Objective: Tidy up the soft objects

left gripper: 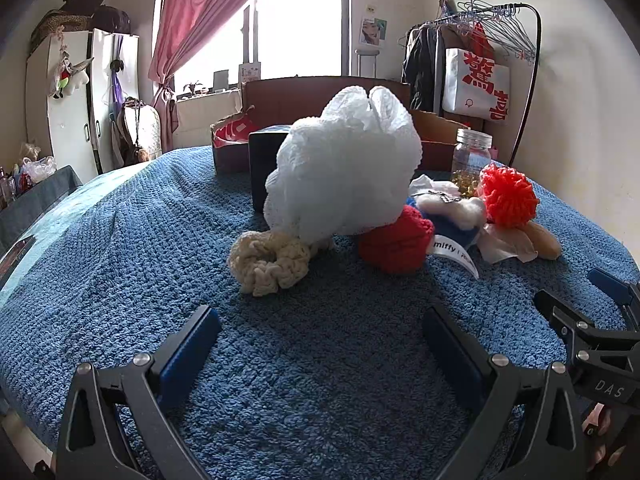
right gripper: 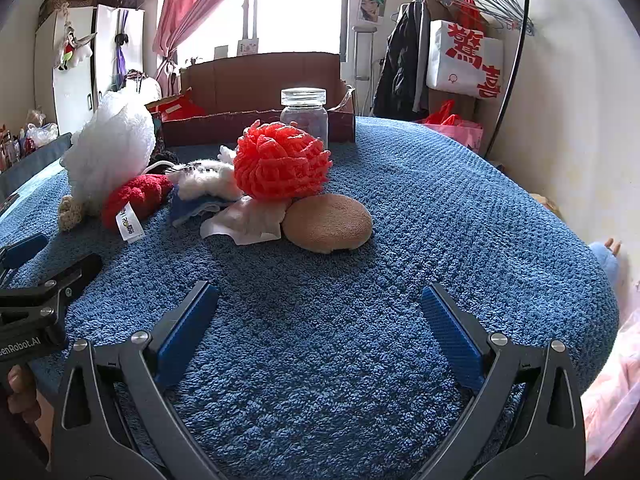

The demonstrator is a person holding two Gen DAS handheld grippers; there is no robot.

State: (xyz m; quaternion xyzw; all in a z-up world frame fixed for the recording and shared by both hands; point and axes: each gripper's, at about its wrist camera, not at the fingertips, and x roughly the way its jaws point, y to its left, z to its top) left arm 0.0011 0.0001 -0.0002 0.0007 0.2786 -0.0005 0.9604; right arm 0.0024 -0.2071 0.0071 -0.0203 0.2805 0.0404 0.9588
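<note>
- Right now the soft pile sits mid-frame on the blue towel [right gripper: 400, 208]: white mesh pouf [left gripper: 344, 168], cream scrunchie [left gripper: 272, 260], red knitted piece [left gripper: 396, 240], red-orange pouf [right gripper: 282, 164] and tan round sponge [right gripper: 328, 222], all bunched and touching.
- Left gripper [left gripper: 320, 356], bottom of its frame, hangs spread wide over bare towel, holding nothing; right gripper [right gripper: 320, 340] is likewise gaping and empty, short of the sponge.
- Risk one, I'd say: the items overlap, so pinching the white pouf may drag the scrunchie or red piece along.
- Risk two: the mesh poufs squash easily, and a shallow bite could slip off.
- Further back, the glass jar [right gripper: 304, 116] stands just behind the red-orange pouf; a reach past could tip it.
- Both grippers sit close side by side at the lower edge, so crossing reaches could knock them together.
</note>
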